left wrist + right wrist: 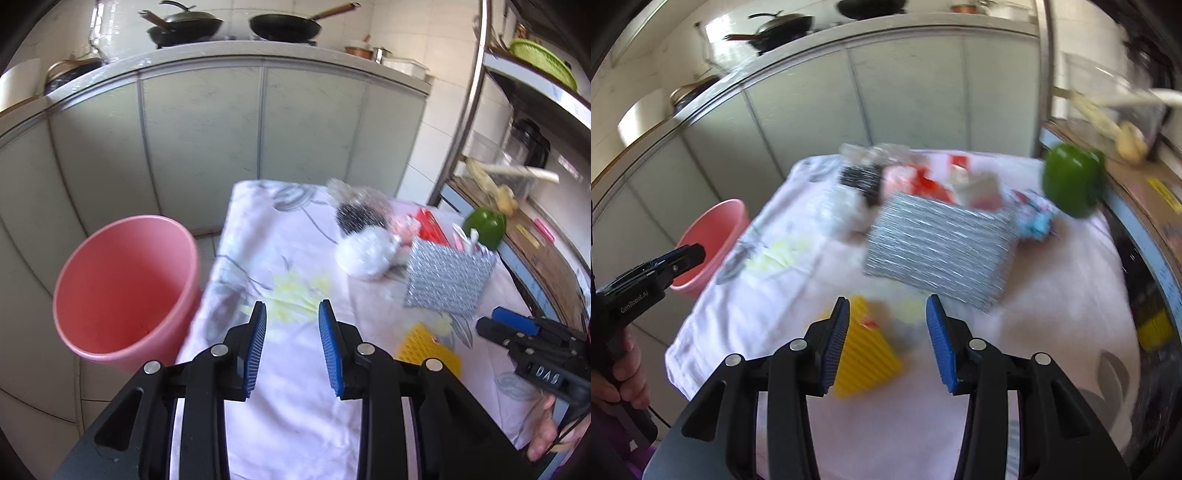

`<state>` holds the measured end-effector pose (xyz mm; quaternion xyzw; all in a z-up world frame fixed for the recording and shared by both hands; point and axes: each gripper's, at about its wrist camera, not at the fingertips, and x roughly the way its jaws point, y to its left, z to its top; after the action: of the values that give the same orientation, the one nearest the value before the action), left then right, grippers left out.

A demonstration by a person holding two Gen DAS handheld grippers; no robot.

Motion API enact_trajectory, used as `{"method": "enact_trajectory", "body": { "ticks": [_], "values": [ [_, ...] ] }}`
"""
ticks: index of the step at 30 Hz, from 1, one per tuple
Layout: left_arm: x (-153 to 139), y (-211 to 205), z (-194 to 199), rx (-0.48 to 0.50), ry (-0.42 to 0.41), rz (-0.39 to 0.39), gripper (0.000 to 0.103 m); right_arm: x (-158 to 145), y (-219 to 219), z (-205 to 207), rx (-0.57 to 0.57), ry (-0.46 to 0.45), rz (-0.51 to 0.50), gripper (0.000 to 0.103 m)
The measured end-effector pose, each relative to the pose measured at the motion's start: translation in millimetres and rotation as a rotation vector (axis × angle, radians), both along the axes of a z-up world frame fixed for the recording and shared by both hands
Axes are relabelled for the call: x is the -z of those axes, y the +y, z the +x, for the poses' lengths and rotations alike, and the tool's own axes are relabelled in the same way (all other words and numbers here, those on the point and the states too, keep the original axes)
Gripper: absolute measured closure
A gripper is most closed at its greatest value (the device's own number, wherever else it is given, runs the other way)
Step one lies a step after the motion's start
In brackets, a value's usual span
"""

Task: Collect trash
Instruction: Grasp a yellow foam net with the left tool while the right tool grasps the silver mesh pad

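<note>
Standing at the left of the left wrist view, a pink bucket (122,291) is seen beside the cloth-covered table (288,369), touching the cloth's edge. At bottom centre the left gripper (291,314) is held with its jaws spread and nothing between them, above the floral cloth. Further right, trash is gathered at the table's far end: a white wad (365,254), a silver bubble mailer (447,277) and a yellow ridged piece (424,350) nearer the frame bottom. In the right wrist view, which is blurred, the right gripper (886,314) is likewise spread, with the yellow piece (864,358) just beyond its left finger. A green pepper (1071,181) is seen at upper right.
</note>
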<state>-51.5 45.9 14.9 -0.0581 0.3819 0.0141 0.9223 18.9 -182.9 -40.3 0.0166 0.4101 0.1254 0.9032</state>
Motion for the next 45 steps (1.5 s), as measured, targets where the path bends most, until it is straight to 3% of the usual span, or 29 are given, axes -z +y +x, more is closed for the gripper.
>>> {"method": "enact_trajectory", "body": {
  "ticks": [4,10,12,17,20,22,26,28,30,32,40,42,45],
  "values": [
    [11,-17,6,0.068,0.035,-0.025,0.075,7,-25,-6,0.091,0.011,-0.058,0.059],
    [24,-48,18,0.222,0.121,-0.150,0.069,18,-54,-5,0.137,0.056,0.015,0.059],
    [29,-60,23,0.255,0.146,-0.160,0.066,18,-56,-4,0.127,0.059,0.041,0.059],
    [47,-90,33,0.311,0.196,-0.110,0.061,17,-52,6,0.094,0.058,0.048,0.059],
    [59,-99,38,0.322,0.232,-0.083,0.060,20,-52,13,0.082,0.065,0.059,0.048],
    [67,-105,39,0.319,0.252,-0.052,0.060,20,-50,17,0.070,0.065,0.057,0.045],
    [70,-117,30,0.320,0.202,0.047,0.057,22,-51,31,0.065,0.059,0.043,0.044],
    [68,-121,27,0.331,0.191,0.063,0.064,23,-52,39,0.068,0.056,0.045,0.044],
    [68,-123,25,0.350,0.183,0.062,0.084,24,-51,48,0.067,0.051,0.051,0.044],
    [66,-126,22,0.369,0.171,0.069,0.090,26,-51,54,0.063,0.050,0.061,0.044],
    [47,-111,24,0.335,0.115,0.027,0.092,30,-37,72,0.026,0.039,0.057,0.044],
    [45,-104,26,0.316,0.115,0.017,0.092,31,-30,73,0.009,0.043,0.053,0.047],
    [44,-95,28,0.288,0.116,-0.001,0.092,33,-22,71,-0.001,0.056,0.032,0.076]
  ]
}}
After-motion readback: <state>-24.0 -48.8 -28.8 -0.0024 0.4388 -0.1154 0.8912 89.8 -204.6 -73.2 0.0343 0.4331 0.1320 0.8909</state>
